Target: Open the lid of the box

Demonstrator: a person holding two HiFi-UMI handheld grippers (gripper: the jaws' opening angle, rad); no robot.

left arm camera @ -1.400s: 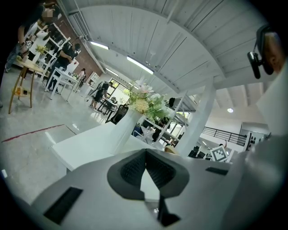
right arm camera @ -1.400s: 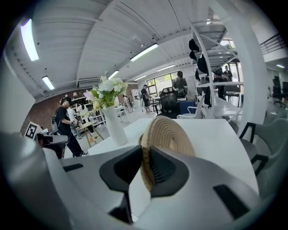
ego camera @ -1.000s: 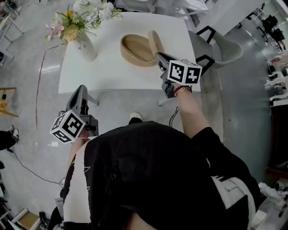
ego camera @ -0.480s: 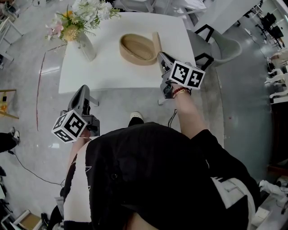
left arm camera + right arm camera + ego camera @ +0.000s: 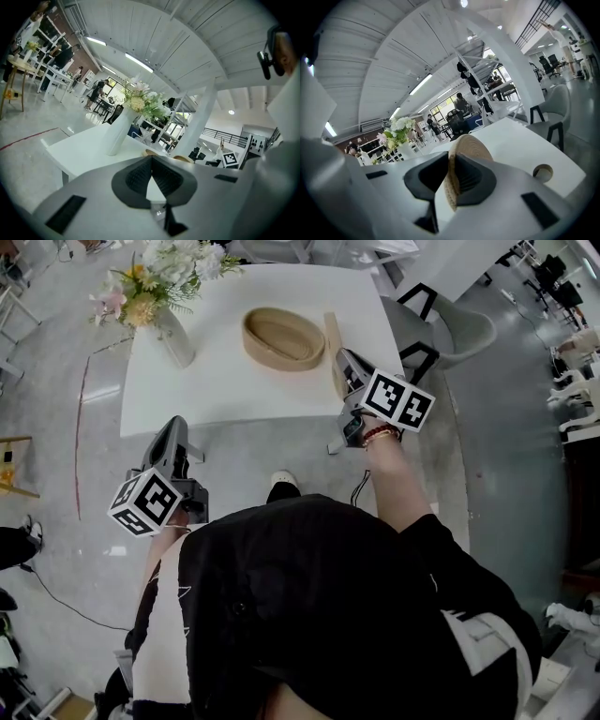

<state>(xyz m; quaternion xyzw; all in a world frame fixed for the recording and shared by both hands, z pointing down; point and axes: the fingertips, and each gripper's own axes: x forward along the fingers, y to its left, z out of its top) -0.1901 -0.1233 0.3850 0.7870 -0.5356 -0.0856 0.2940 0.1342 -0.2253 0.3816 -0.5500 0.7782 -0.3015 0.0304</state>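
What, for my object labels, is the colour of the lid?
Light tan, with fine ribbing; the lid shows best in the right gripper view.

Tan woven box (image 5: 281, 338) and matching tan ribbed lid (image 5: 468, 145) on a plain white worktop (image 5: 225, 395); white vase (image 5: 178, 338) with white, yellow and pink flowers (image 5: 150, 287). Left claw (image 5: 151, 161) and right claw (image 5: 451, 164) are pale grey with dark ridged pads (image 5: 139, 177), each bearing a white cube patterned with black square markers. Floor (image 5: 56, 521) glossy grey, crossed by a thin red line (image 5: 80, 427).

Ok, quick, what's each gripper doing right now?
Left gripper: closed, nothing between its jaws.
Right gripper: closed on the edge of the woven lid; its jaws have just closed further.
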